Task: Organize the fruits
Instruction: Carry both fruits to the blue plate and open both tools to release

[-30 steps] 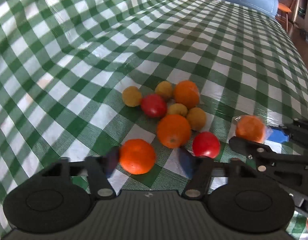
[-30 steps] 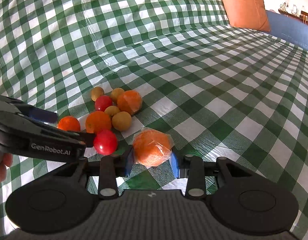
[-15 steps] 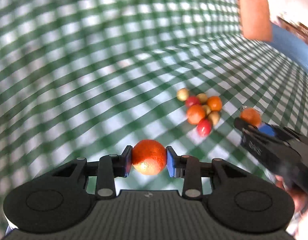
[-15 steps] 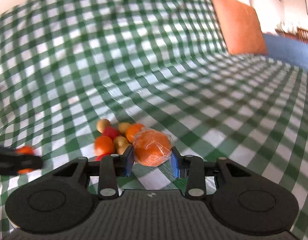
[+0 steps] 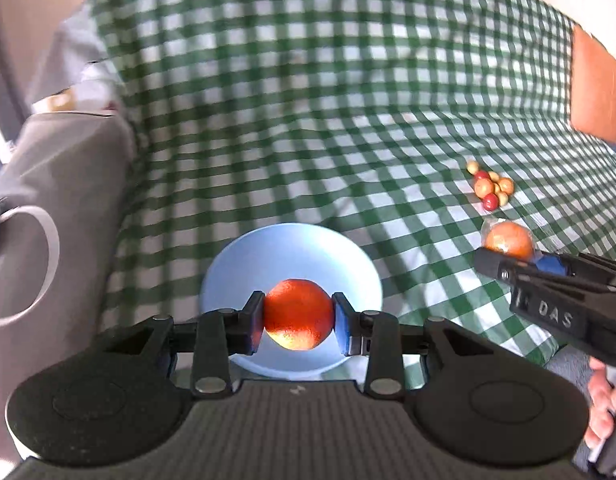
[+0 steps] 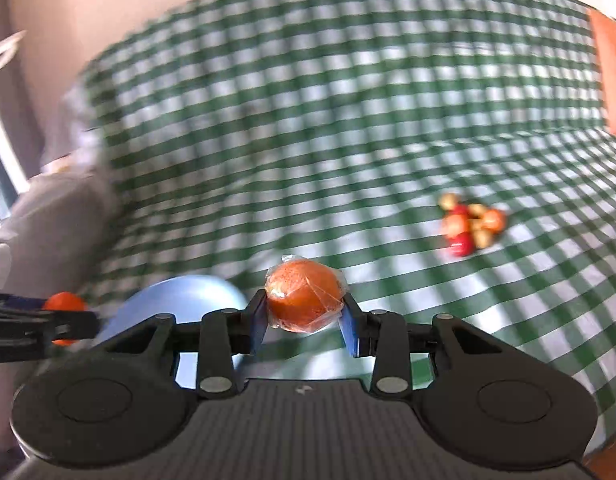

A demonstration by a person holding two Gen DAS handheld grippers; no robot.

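Left tool (image 5: 299, 322): clamped on bare orange (image 5: 298, 314), above pale blue plate (image 5: 235, 264). Right tool (image 6: 303, 316): clamped on plastic-wrapped orange (image 6: 303, 296), beside plate. Beyond, on green-checked cloth (image 5: 308, 120): heap of small fruits (image 5: 491, 188).

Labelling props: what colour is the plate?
Light blue plate, plain; clearest in the left wrist view.

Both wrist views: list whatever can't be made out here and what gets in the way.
- Fruit pile, left wrist view: too small to tell the kinds apart; right wrist view, motion blur smears it.
- Blue plate, left wrist view: the orange and left claw cover its middle and near rim; right wrist view, mostly behind the right claw.
- Wrapped orange: plastic film hides its skin.
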